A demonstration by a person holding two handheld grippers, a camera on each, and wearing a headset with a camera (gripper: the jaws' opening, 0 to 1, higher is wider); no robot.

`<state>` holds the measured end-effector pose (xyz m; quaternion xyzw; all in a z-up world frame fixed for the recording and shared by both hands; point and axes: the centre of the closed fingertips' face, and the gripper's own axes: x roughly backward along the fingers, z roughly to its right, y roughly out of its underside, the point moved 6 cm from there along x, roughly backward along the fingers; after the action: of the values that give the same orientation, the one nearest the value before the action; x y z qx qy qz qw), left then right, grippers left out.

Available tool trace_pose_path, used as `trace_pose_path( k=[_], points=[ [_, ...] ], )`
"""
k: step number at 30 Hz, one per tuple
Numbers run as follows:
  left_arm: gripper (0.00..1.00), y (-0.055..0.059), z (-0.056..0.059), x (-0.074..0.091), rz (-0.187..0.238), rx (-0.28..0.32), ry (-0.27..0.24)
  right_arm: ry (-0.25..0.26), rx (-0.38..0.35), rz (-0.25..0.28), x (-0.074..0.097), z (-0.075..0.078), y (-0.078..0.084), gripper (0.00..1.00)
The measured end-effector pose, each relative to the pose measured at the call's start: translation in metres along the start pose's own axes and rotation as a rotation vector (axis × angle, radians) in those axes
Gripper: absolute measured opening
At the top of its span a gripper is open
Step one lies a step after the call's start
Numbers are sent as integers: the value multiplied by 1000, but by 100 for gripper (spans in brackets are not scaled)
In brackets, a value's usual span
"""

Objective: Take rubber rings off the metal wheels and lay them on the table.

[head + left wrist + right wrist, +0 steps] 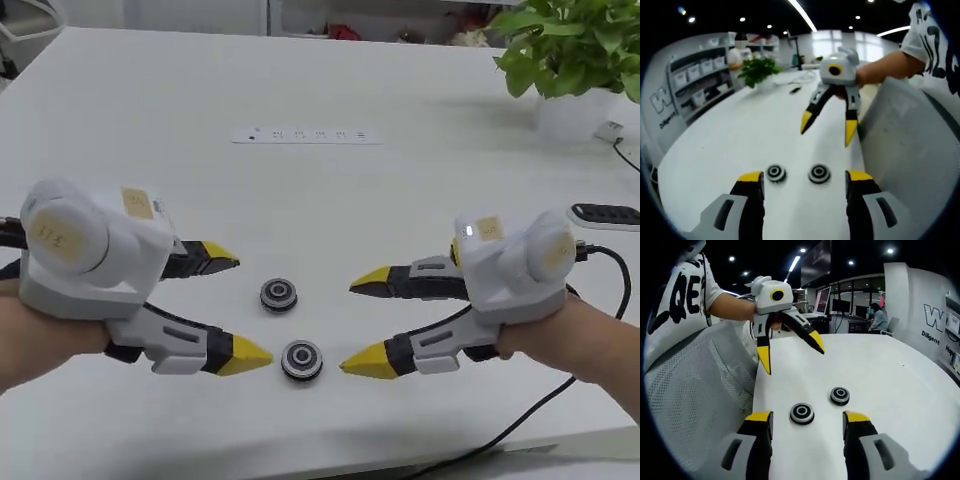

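Note:
Two small metal wheels with dark rubber rings lie flat on the white table (150, 150). The far wheel (279, 294) (775, 173) (840, 395) and the near wheel (302, 360) (819, 173) (802, 413) sit close together. My left gripper (245, 307) (805, 176) (791, 356) comes in from the left, open and holding nothing. Facing it from the right is my right gripper (350, 327) (807, 416) (827, 131), also open and holding nothing. Both wheels lie between the two sets of yellow tips, touched by neither.
A white power strip (307, 135) lies further back on the table. At the back right stand a potted plant (575, 50) and a black device (605, 214). A black cable (530, 410) runs off the front right edge. A grey mesh chair (700, 390) stands at the table's near side.

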<state>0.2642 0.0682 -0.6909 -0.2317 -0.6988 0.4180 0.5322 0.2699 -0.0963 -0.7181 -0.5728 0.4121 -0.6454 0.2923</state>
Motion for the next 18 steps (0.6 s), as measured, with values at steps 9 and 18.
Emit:
trace_pose_path(
  k=[9, 18],
  points=[
    [64, 3, 2, -7, -8, 7, 21, -22, 2, -16, -6, 0, 4, 49],
    [62, 4, 3, -15, -16, 7, 43, -38, 5, -31, -12, 2, 9, 46]
  ],
)
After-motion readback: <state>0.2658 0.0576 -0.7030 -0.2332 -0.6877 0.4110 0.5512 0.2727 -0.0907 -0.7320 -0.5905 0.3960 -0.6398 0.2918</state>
